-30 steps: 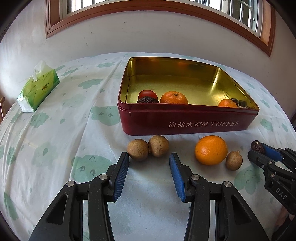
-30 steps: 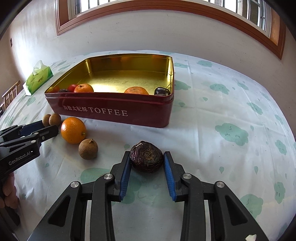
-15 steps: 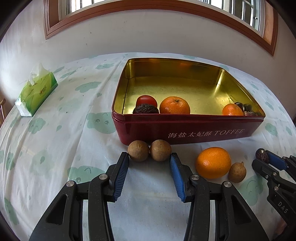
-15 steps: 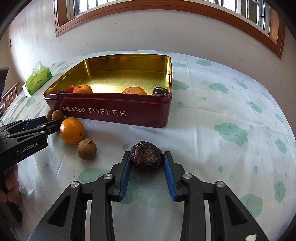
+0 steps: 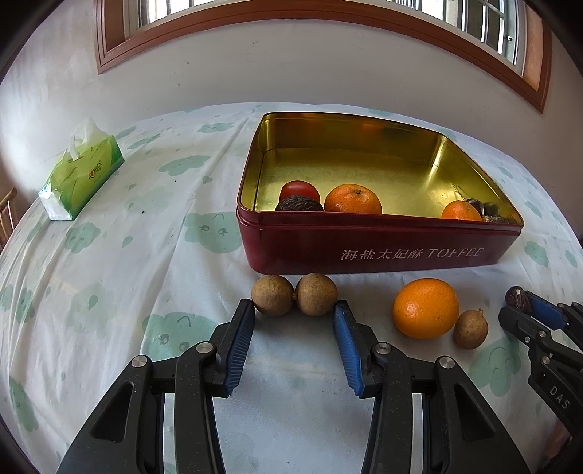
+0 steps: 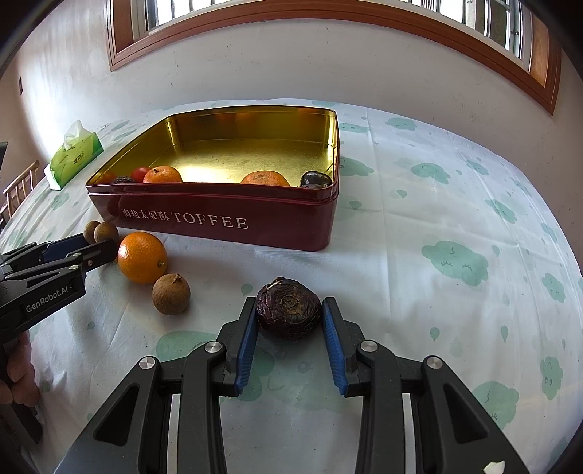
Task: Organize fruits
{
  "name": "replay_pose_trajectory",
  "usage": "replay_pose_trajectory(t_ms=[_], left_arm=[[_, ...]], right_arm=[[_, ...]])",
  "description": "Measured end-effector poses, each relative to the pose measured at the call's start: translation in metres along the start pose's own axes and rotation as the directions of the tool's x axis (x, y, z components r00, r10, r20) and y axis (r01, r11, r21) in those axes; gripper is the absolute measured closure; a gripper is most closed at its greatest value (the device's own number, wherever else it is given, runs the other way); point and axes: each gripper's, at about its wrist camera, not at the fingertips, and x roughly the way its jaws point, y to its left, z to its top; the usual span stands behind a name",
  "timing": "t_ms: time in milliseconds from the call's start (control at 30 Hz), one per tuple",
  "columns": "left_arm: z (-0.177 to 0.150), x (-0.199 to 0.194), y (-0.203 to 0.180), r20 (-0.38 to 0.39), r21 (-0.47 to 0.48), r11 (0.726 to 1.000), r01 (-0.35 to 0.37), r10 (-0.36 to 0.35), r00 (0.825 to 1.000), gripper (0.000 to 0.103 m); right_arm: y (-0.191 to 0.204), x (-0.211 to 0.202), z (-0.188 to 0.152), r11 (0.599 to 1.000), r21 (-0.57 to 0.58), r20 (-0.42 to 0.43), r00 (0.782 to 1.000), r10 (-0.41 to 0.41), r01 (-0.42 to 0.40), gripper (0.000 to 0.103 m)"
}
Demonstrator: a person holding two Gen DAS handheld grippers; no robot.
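Table (image 5: pixel 109 291) covered by a white cloth printed with pale green cloud-face shapes; cloth is creased, with a fold line running from the far edge toward the near side. Far edge of the table sits against a plain white wall (image 6: pixel 328 73). Above it, a window (image 5: pixel 328 14) with a reddish-brown wooden frame; bars visible behind the glass. Daylight comes in through it, bright, with soft shadows on the cloth. Green tissue box (image 5: pixel 82 175) near the table's far left corner, white tissue sticking out the top. Past the left edge, part of a wooden chair back (image 6: pixel 20 186).
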Motion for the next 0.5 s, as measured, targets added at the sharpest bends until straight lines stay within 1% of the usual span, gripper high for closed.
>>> replay_pose_trajectory(t_ms=[500], left_arm=[[-0.0103, -0.0102, 0.0018, -0.001, -0.005, 1.0, -0.014, 0.014, 1.0, 0.057]], right_arm=[[-0.0006, 0.0004, 0.0, 1.0, -0.003, 0.0, 1.0, -0.003, 0.003, 0.071]])
